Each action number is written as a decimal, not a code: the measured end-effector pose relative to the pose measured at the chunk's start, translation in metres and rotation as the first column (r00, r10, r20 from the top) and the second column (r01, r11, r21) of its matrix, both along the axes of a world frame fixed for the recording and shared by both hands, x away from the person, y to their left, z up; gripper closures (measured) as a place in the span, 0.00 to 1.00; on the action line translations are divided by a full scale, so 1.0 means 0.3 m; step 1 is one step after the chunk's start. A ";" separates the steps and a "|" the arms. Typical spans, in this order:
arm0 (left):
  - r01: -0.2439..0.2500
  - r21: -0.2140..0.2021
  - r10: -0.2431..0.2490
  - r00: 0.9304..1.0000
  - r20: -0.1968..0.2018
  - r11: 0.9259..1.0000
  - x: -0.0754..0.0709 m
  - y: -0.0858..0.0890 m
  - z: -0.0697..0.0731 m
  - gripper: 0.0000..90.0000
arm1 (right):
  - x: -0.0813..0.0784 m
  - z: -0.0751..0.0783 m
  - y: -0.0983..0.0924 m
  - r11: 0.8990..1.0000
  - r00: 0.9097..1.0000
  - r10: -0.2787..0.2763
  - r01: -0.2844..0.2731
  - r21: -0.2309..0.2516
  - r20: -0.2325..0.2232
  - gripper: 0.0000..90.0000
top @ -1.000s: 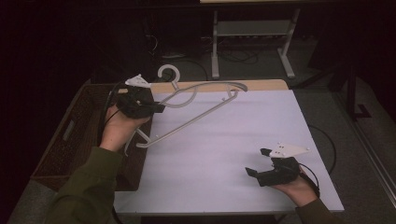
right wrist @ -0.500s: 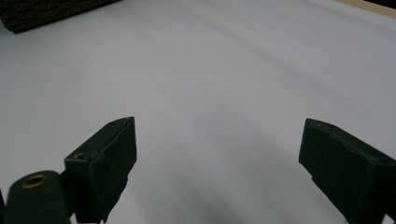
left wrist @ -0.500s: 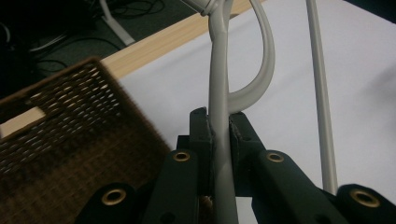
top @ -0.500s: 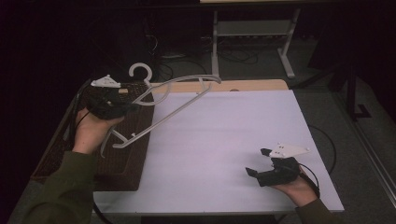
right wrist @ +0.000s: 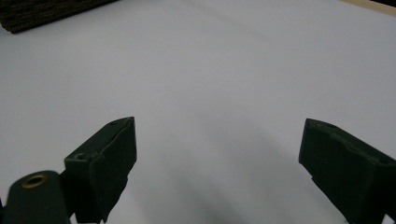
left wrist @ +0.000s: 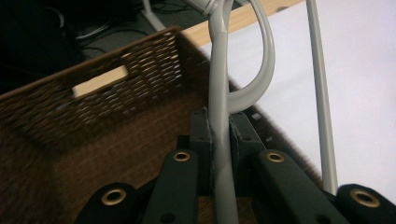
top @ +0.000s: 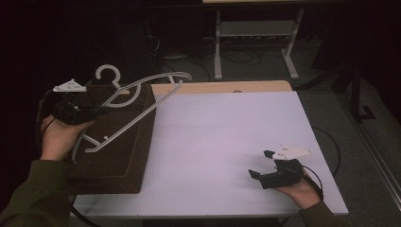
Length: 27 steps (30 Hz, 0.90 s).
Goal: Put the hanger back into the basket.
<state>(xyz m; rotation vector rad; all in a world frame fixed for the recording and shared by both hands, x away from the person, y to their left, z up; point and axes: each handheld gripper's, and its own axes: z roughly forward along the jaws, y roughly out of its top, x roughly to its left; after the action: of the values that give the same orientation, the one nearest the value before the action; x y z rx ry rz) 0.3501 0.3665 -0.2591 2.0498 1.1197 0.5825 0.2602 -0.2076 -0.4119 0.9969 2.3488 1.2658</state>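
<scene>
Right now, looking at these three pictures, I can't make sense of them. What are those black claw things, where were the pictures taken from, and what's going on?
No robot here: a person holds a two-jaw gripper in each hand. The high view looks down at the white table. The other two views come from cameras riding on the grippers.

The left gripper is shut on a pale plastic clothes hanger, holding it over a brown wicker basket at the table's left edge. The right gripper is open, holds nothing, and sits low over bare tabletop.

The room was dark beyond the white table (top: 227, 142), whose far edge showed bare wood. A pale metal stand (top: 255, 35) stood on grey floor (top: 326, 99) behind it, amid loose cables (top: 236, 59).
</scene>
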 end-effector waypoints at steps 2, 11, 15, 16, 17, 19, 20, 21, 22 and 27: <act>-0.016 0.000 0.016 1.000 0.000 1.000 -0.005 0.037 -0.006 0.92 | 0.000 0.000 0.001 1.000 1.000 -0.001 0.001 0.000 0.000 0.12; -0.093 0.016 0.093 0.996 0.000 0.996 -0.028 0.185 -0.031 0.92 | 0.002 -0.002 0.003 1.000 1.000 -0.003 0.003 -0.003 -0.005 0.12; -0.129 0.026 0.129 0.992 -0.004 0.991 -0.036 0.235 -0.051 0.92 | 0.003 -0.002 0.004 1.000 1.000 -0.005 0.005 -0.003 -0.006 0.12; -0.137 0.029 0.137 0.991 -0.006 0.990 -0.038 0.247 -0.056 0.92 | 0.003 -0.002 0.005 1.000 1.000 -0.006 0.006 -0.003 -0.006 0.12; -0.137 0.029 0.137 0.991 -0.006 0.990 -0.038 0.247 -0.056 0.92 | 0.003 -0.002 0.005 1.000 1.000 -0.006 0.006 -0.004 -0.006 0.12; -0.161 0.049 0.162 0.987 -0.012 0.986 -0.042 0.274 -0.070 0.92 | 0.003 -0.003 0.004 1.000 1.000 -0.006 0.006 -0.005 -0.006 0.12; -0.161 0.049 0.162 0.987 -0.012 0.986 -0.042 0.274 -0.070 0.92 | 0.003 -0.003 0.004 1.000 1.000 -0.006 0.006 -0.005 -0.006 0.12; -0.173 0.059 0.175 0.985 -0.016 0.983 -0.043 0.288 -0.078 0.92 | 0.004 -0.004 0.004 1.000 1.000 -0.004 0.004 -0.008 0.000 0.12; -0.173 0.059 0.175 0.985 -0.016 0.983 -0.043 0.288 -0.078 0.92 | 0.004 -0.004 0.004 1.000 1.000 -0.004 0.004 -0.008 0.000 0.12; -0.177 0.084 0.181 0.983 -0.040 0.981 -0.041 0.312 -0.101 0.92 | 0.005 -0.004 0.004 1.000 1.000 -0.004 0.004 -0.008 0.002 0.12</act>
<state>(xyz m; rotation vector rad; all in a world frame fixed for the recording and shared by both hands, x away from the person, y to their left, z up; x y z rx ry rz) 0.3377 0.4600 -0.2893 2.0529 1.3380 0.6801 0.2618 -0.2064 -0.4130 0.9976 2.3472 1.2546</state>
